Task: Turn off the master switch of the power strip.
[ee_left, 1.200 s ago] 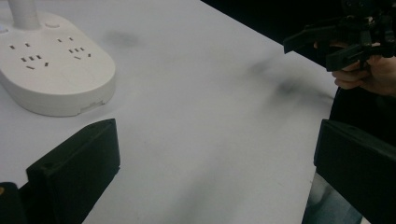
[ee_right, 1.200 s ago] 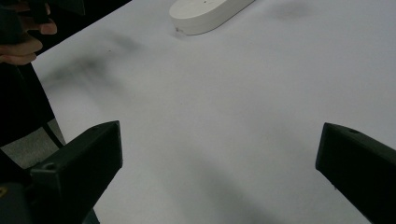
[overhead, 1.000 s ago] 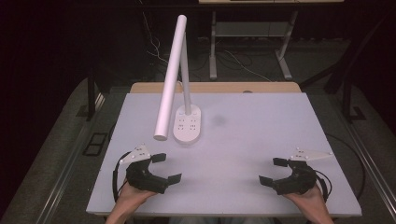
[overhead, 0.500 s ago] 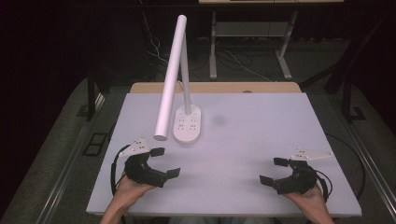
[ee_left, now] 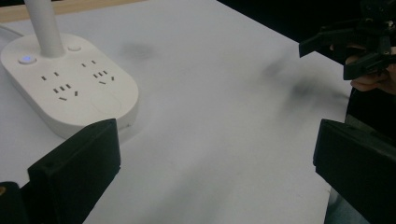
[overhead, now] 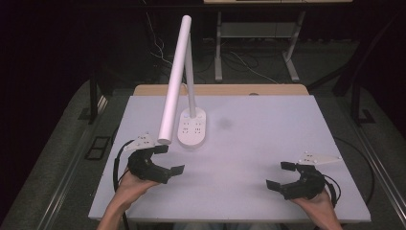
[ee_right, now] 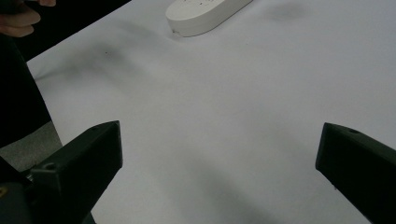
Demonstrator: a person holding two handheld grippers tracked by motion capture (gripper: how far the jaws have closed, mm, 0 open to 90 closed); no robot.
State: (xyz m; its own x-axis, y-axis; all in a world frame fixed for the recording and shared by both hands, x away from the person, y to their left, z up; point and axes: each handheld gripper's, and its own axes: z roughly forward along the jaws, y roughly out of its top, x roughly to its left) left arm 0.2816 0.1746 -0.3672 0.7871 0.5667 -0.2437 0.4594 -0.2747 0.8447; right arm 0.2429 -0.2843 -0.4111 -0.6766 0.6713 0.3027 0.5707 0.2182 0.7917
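Note:
A white desk lamp stands on the table with an oval base point(overhead: 192, 128) that carries sockets, and a long tube head point(overhead: 174, 81) slanting down to the left. My left gripper point(overhead: 169, 158) is open, held just left of the base below the tube's lower end. The left gripper view shows the base point(ee_left: 65, 88) with a small blue light, close ahead between the wide jaws. My right gripper point(overhead: 281, 174) is open near the front right, empty. Its view shows bare table and the base's end point(ee_right: 205, 14) far off.
The white table point(overhead: 268, 134) has a faint dark smudge point(overhead: 224, 122) right of the lamp base. A wooden strip point(overhead: 230, 89) runs along the far edge. Cables and metal table legs point(overhead: 219, 48) lie on the dark floor beyond.
My left gripper has moved forward and up towards the lamp base. The right gripper has hardly moved.

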